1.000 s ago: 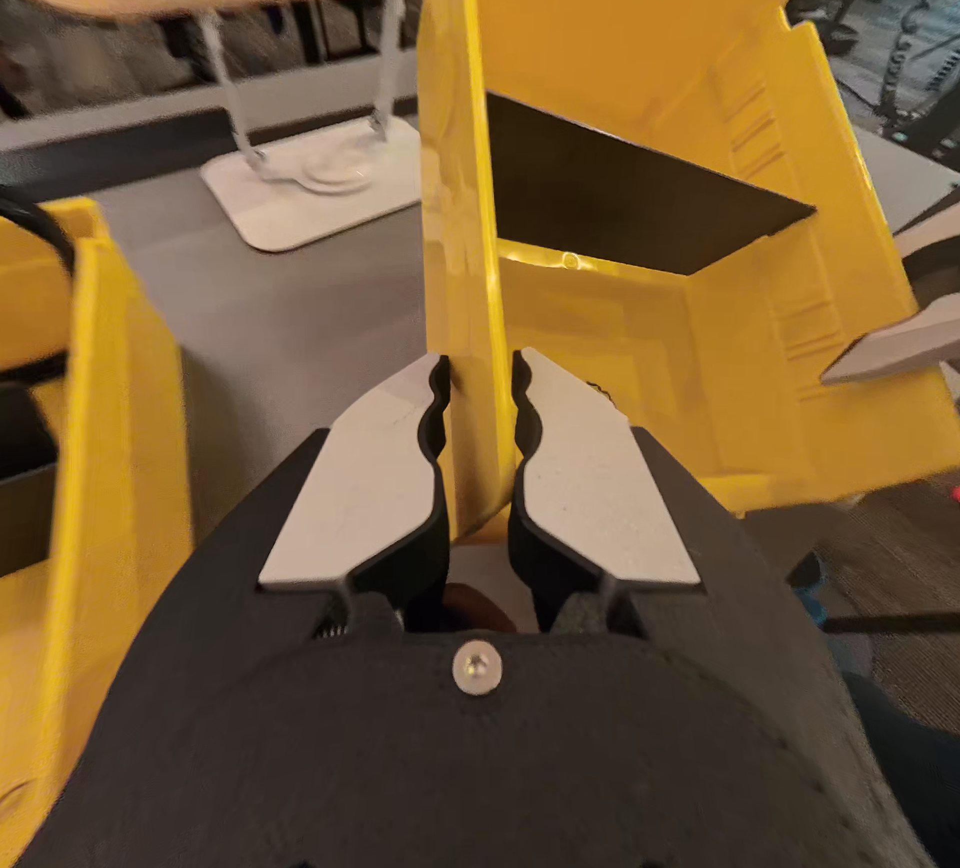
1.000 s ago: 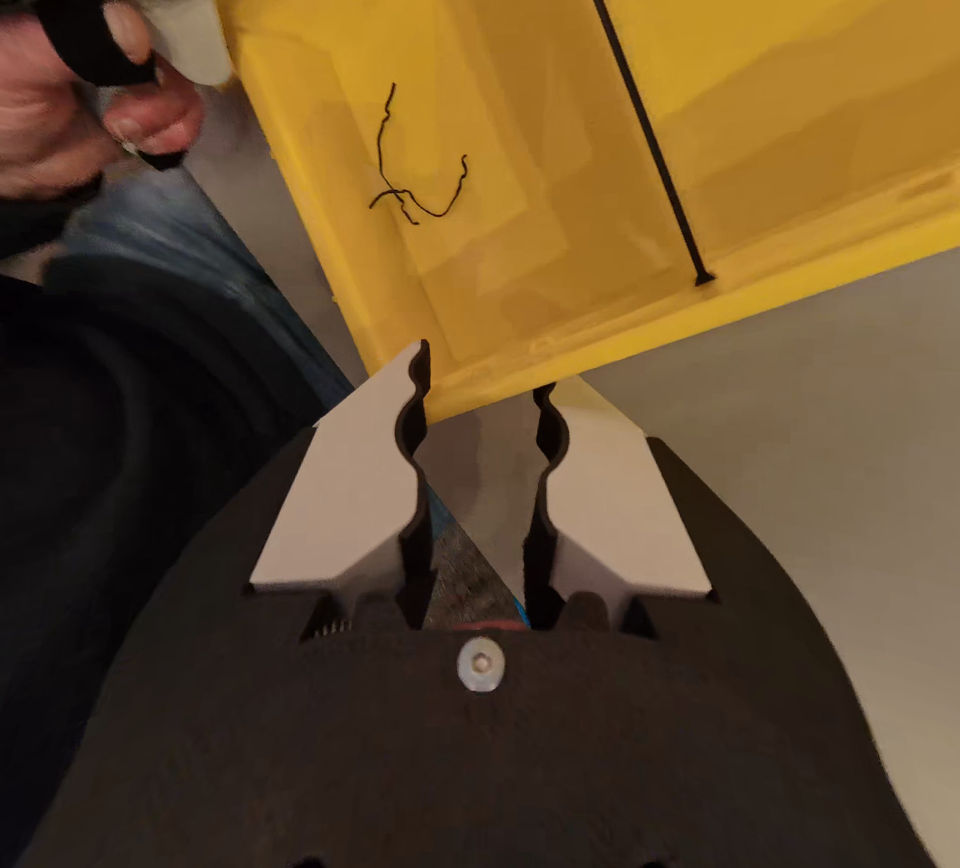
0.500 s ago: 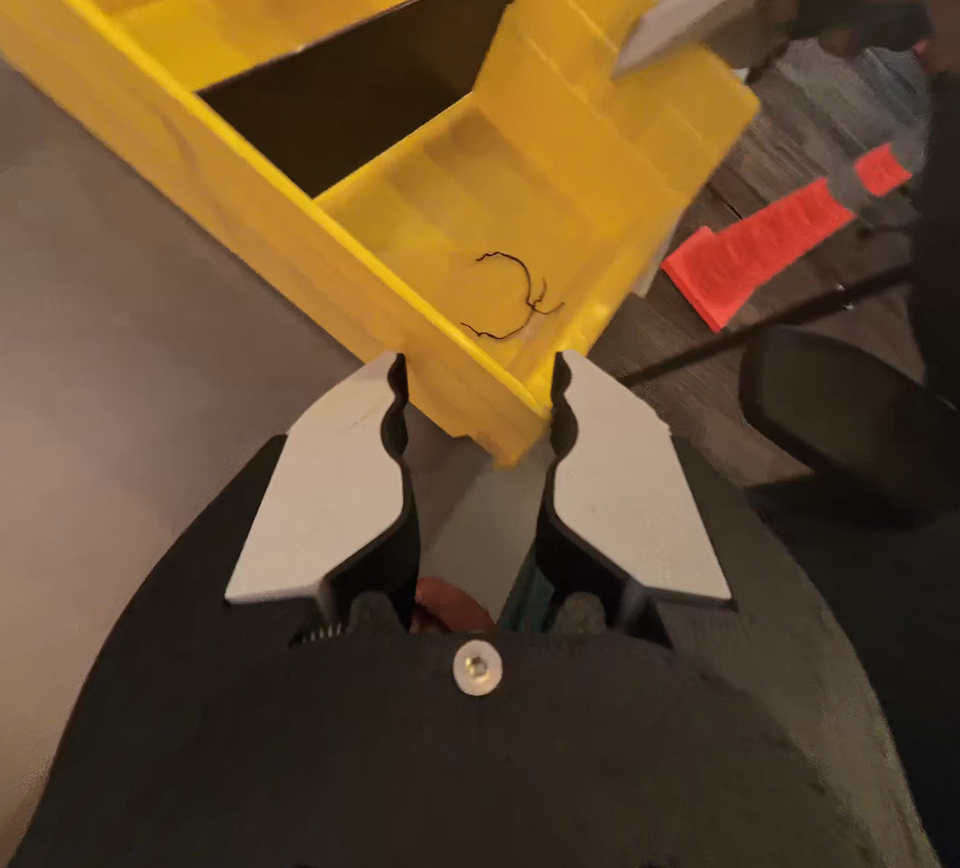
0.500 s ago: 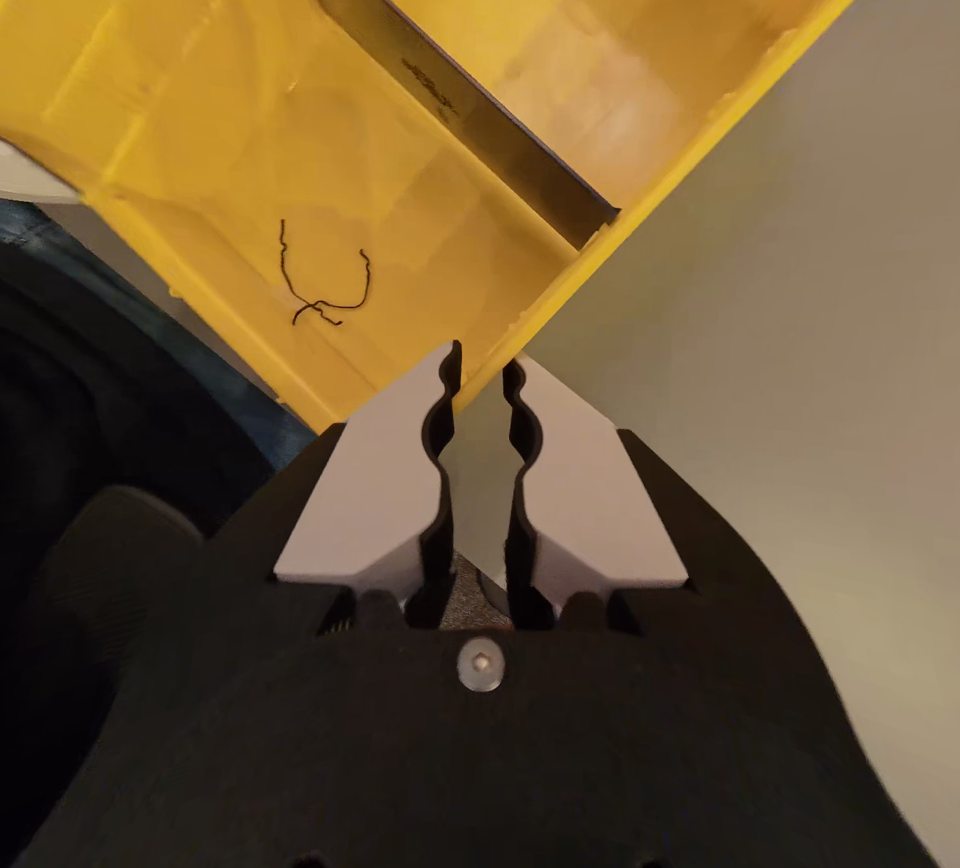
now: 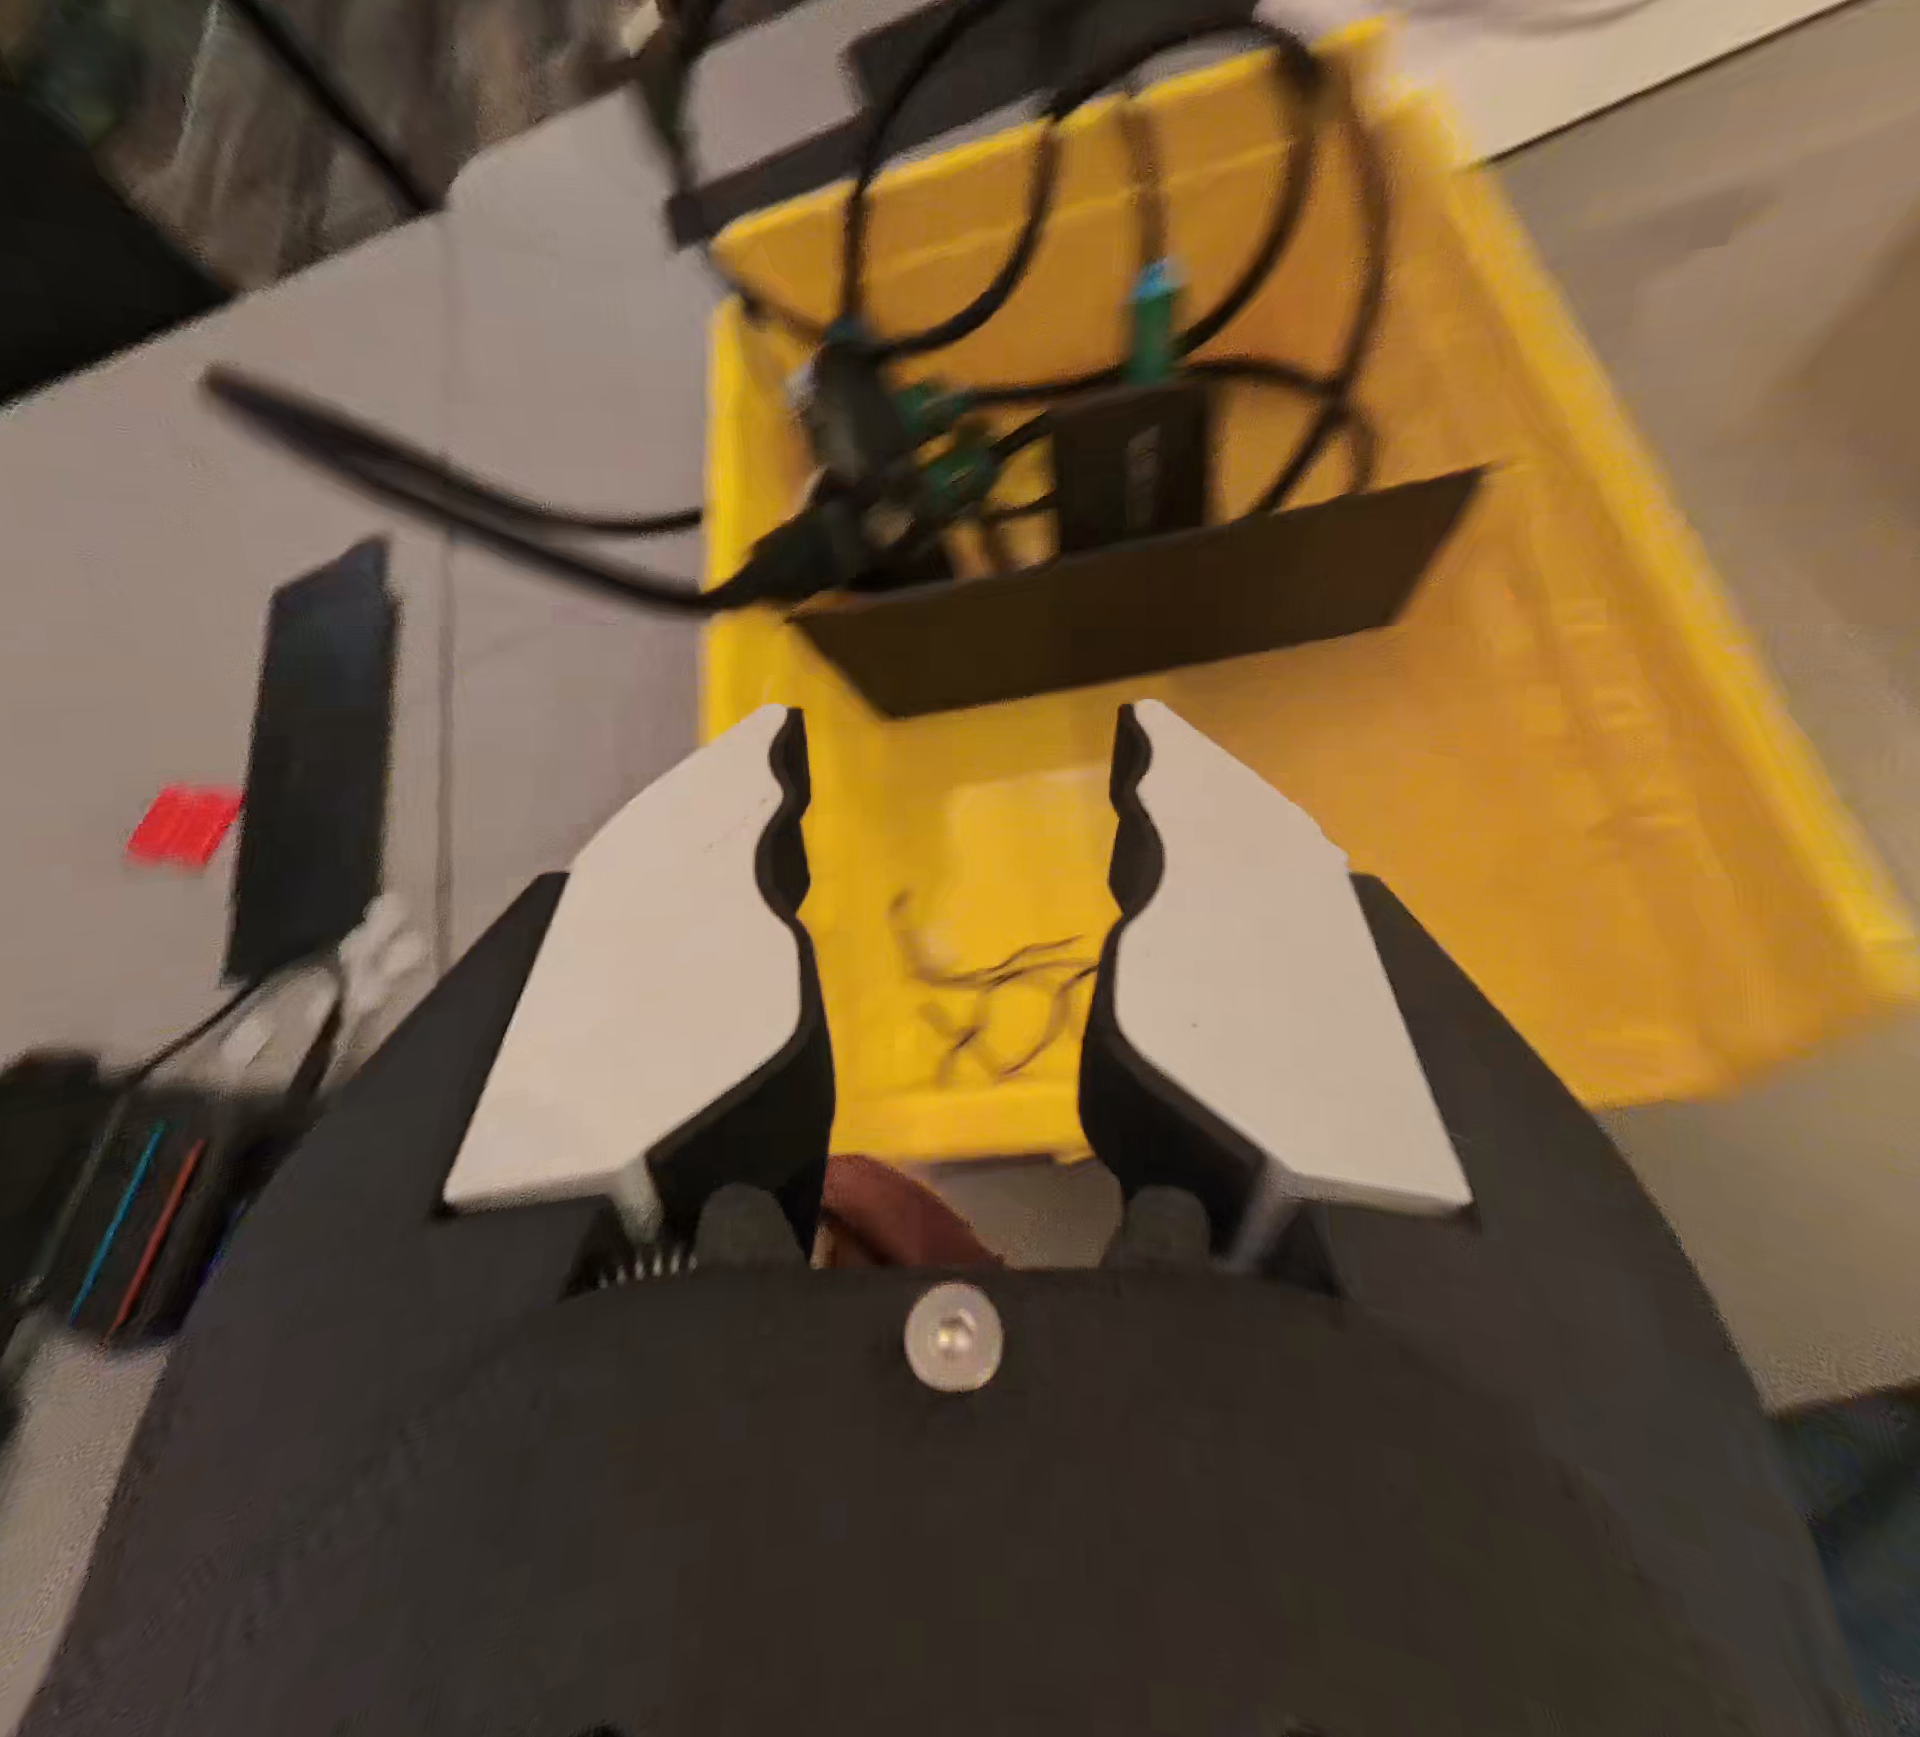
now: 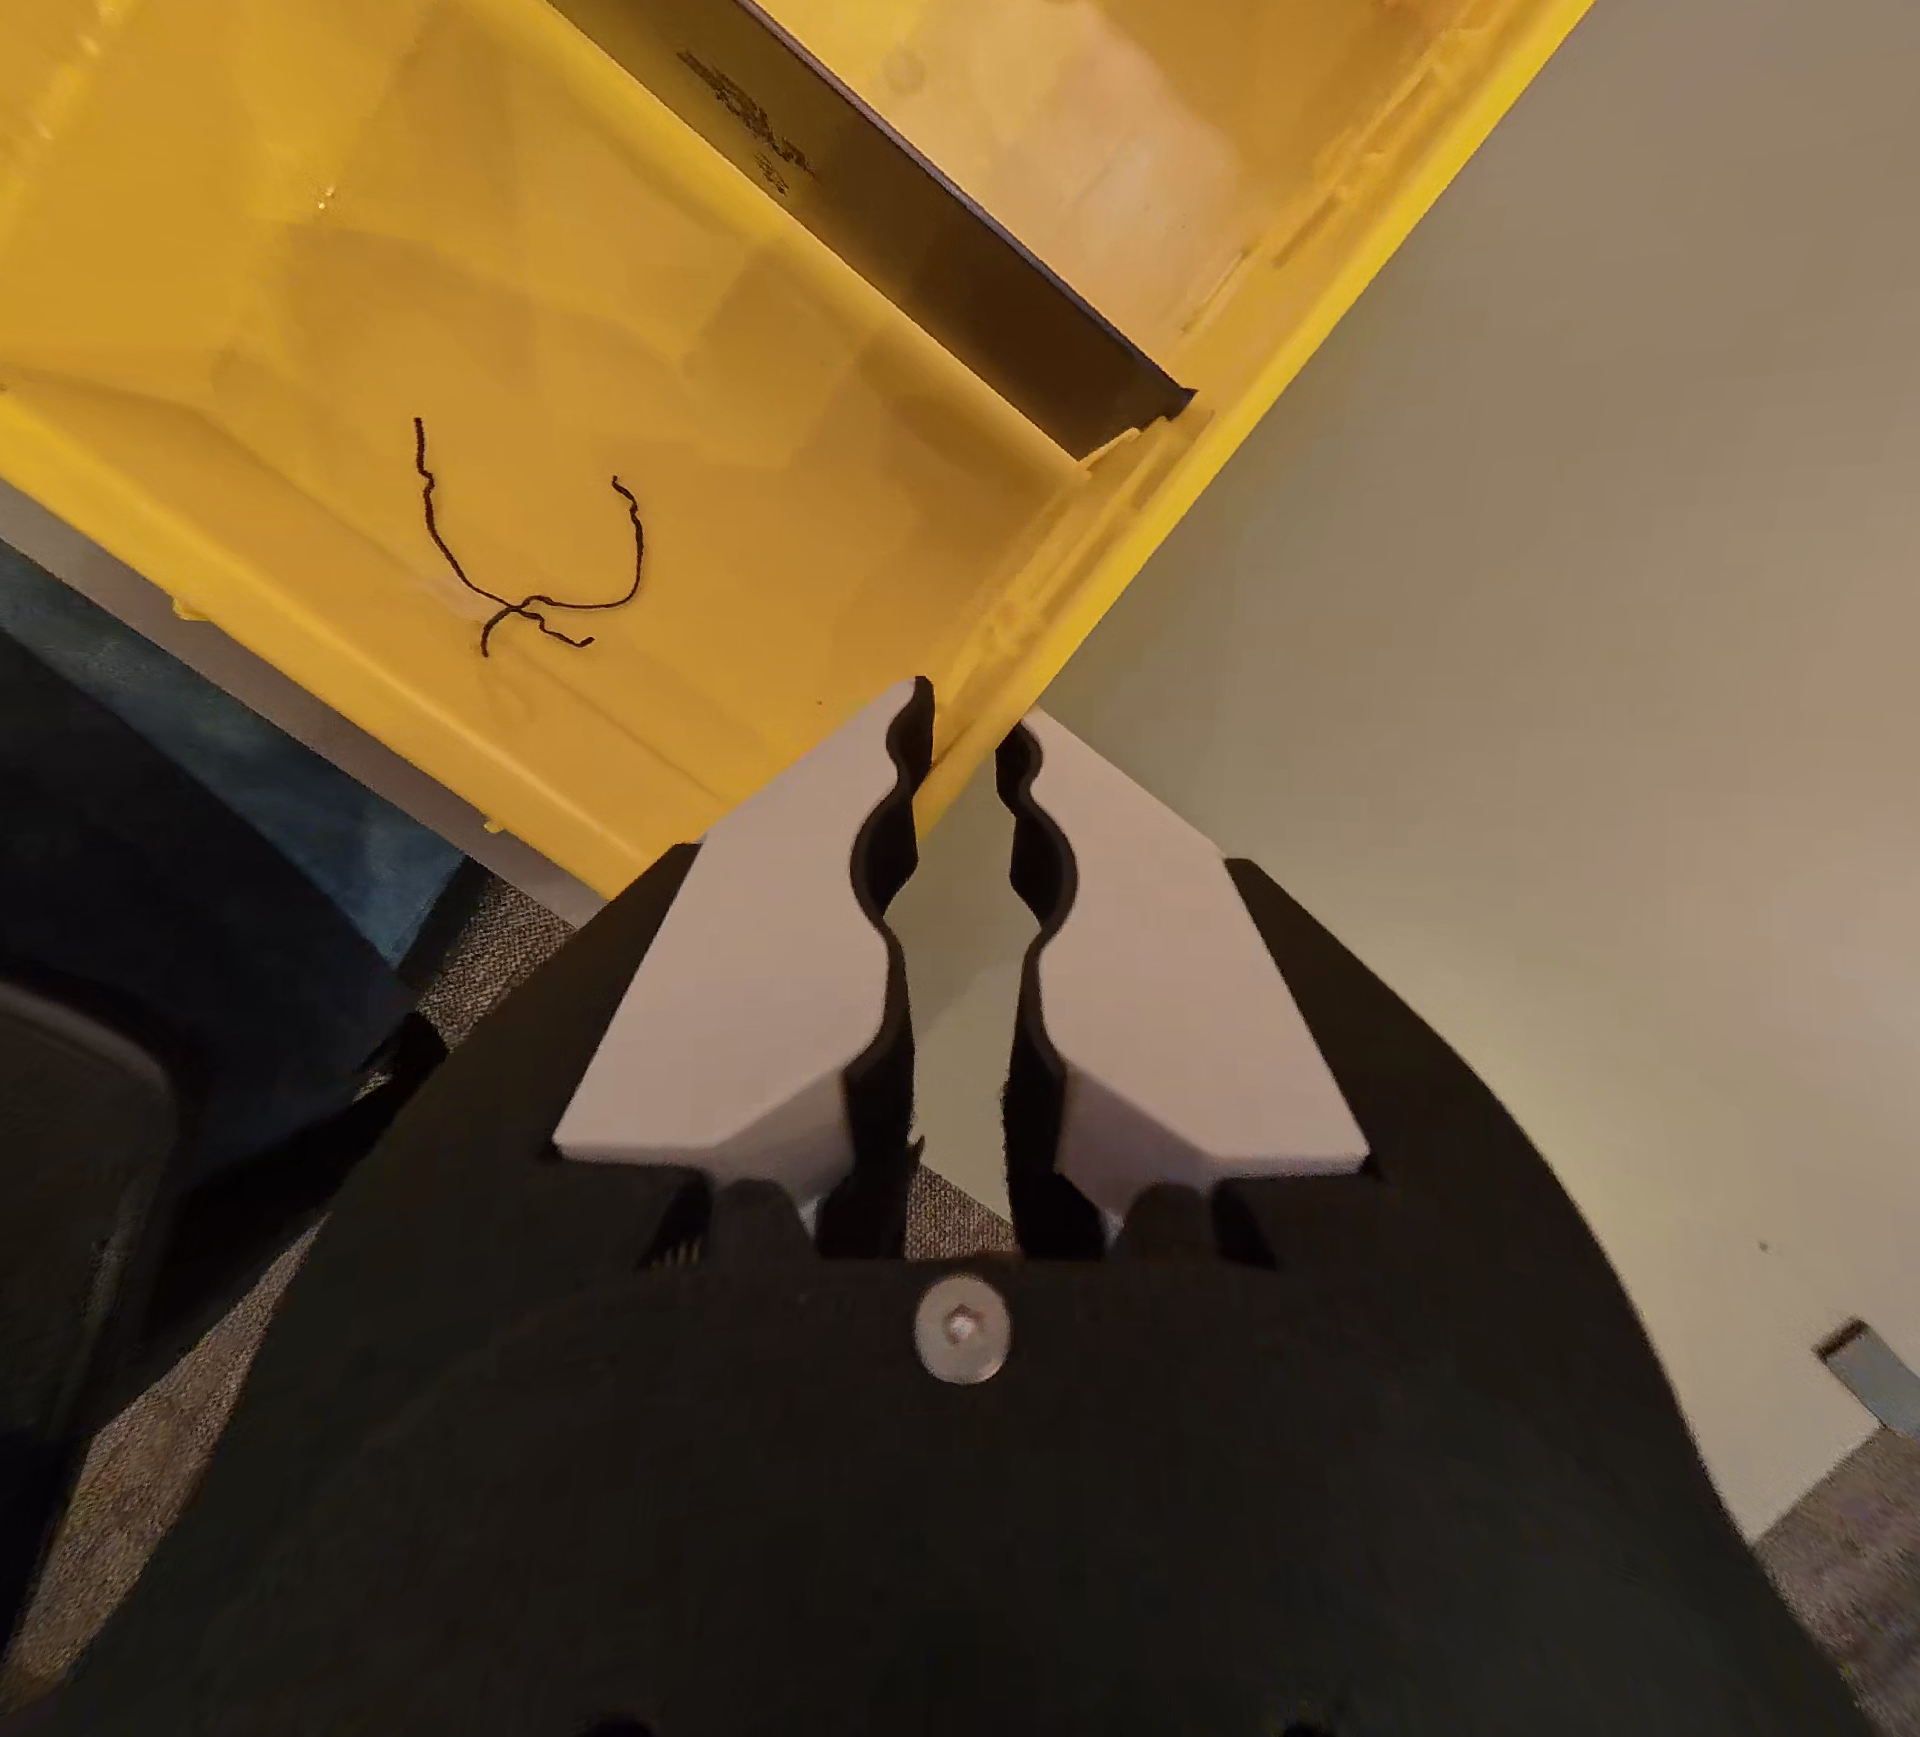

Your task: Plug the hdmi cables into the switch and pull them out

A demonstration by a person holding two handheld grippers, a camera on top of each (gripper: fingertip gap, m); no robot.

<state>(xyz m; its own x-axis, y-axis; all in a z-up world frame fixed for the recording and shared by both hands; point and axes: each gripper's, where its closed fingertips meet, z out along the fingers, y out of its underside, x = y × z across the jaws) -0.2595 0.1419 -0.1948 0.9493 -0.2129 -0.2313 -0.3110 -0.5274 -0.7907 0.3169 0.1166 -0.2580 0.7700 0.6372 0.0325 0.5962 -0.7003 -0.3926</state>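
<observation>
In the blurred left wrist view, a yellow bin [image 5: 1558, 752] with a black divider [image 5: 1143, 607] stands on the grey table. Its far compartment holds a black switch box [image 5: 1132, 482] and looped black HDMI cables [image 5: 935, 316] with green and blue plugs. My left gripper [image 5: 958, 721] is open and empty above the near compartment, where thin wires [image 5: 997, 1012] lie. In the right wrist view, my right gripper [image 6: 966, 711] is shut on the side rim of a yellow bin [image 6: 312, 233] near its corner. That bin holds only a black twist of wire [image 6: 540, 607] beside its divider [image 6: 831, 149].
A black flat slab [image 5: 312, 752], a red patch [image 5: 182, 823] and a dark device with coloured stripes [image 5: 125, 1199] lie on the table left of the bin. Bare table [image 6: 1558, 648] lies right of the held bin. Carpet floor [image 6: 135, 1479] is below. One gripper's finger ends stand about 60 cm off the other's.
My left gripper let go of the bin wall, opened wide and swung over to the bin with the switch and cables. My right gripper closed onto the other bin's rim.
</observation>
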